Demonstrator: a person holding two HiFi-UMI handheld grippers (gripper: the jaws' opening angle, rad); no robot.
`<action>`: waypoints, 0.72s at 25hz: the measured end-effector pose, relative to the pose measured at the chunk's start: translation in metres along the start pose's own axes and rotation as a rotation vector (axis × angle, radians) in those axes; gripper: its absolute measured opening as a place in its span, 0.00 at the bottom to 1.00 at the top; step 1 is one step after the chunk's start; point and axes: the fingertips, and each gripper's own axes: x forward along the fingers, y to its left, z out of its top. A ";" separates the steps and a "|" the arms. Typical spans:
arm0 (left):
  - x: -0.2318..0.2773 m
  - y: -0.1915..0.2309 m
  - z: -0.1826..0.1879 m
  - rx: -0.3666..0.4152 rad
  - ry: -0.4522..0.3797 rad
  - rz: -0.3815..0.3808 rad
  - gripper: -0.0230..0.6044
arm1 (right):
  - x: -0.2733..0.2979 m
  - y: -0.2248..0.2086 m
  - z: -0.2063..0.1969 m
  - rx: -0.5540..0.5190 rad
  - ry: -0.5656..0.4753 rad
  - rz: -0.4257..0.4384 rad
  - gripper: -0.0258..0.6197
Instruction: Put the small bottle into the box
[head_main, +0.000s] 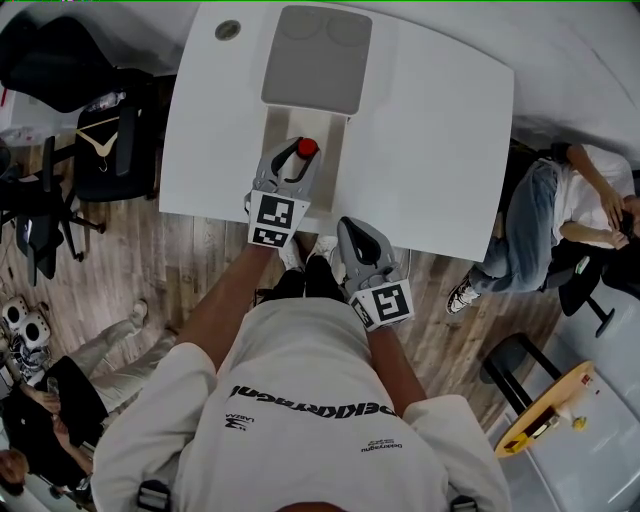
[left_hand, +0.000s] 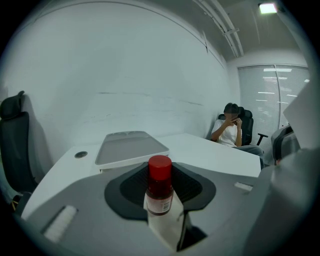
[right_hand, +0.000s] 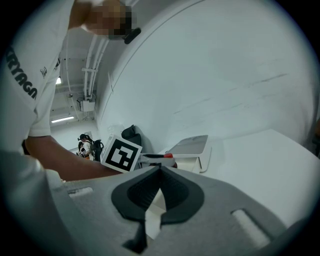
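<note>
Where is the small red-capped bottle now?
Head view: the small bottle is clamped in the left gripper, over the white table, just short of the grey-lidded box.

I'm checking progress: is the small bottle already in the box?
No, the red-capped bottle sits clamped in the left tongs, short of the box.

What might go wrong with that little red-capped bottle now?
The left gripper holds the small bottle by its lower part, cap clear of the pads, so it might tilt or slip. The box shows its grey lid; I cannot tell whether an opening is free, so the bottle may bump it.
</note>
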 end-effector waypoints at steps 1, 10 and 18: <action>0.001 0.000 -0.001 0.000 0.003 0.001 0.27 | 0.000 -0.001 -0.001 0.002 0.000 -0.001 0.04; 0.007 0.005 -0.004 -0.005 0.020 0.008 0.27 | 0.000 -0.002 -0.001 0.003 0.005 -0.008 0.04; 0.008 0.005 -0.008 0.001 0.030 0.007 0.27 | 0.000 -0.008 0.001 0.008 -0.005 -0.029 0.04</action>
